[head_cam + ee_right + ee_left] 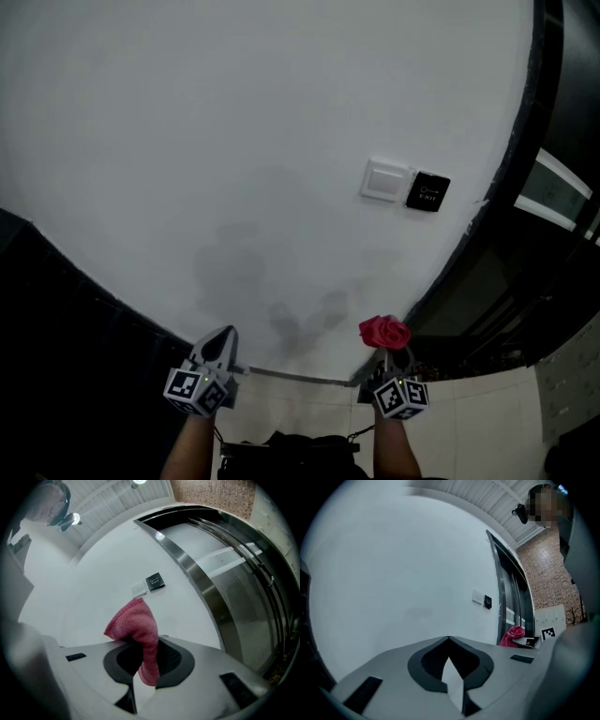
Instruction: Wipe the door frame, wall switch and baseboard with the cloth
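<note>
A red cloth (384,331) is bunched at the tip of my right gripper (386,351), which is shut on it. In the right gripper view the cloth (136,623) stands up and droops between the jaws of that gripper (140,645). My left gripper (216,349) is to its left, shut and holding nothing, and its tips (449,641) meet in its own view. Both point at the white wall just above the grey baseboard (291,377). The white wall switch (386,180) sits higher on the wall, right of centre. The dark metal door frame (511,178) runs along the right.
A black exit button (427,192) sits right of the switch. A dark panel (56,356) fills the lower left. Glass door panels (234,588) lie beyond the frame. Pale floor tiles (487,412) show at the lower right. A brick wall (543,578) stands further off.
</note>
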Available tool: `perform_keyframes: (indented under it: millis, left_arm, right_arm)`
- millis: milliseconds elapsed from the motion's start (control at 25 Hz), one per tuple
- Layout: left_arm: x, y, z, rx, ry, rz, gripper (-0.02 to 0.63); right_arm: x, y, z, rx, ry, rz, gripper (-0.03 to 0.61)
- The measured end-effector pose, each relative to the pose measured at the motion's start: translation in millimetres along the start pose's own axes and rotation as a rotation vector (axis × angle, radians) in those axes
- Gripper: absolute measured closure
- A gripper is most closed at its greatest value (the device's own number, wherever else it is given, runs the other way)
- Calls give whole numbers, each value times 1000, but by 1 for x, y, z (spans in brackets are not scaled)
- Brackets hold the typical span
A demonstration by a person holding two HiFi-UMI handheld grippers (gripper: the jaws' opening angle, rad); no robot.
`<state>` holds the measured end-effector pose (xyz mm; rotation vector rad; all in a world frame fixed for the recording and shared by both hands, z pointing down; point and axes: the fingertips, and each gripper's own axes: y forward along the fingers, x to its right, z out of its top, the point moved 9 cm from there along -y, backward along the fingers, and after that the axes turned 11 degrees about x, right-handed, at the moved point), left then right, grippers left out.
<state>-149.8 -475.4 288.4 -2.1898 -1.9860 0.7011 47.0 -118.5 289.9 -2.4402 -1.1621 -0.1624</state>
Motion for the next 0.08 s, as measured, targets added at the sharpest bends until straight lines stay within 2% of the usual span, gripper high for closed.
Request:
perform_keyframes:
  millis: [80]
  left_arm:
    - [-8,-2,-1,3,-5,15,621]
  right_arm:
    - [-2,4,-5,-5,-8,-1,528]
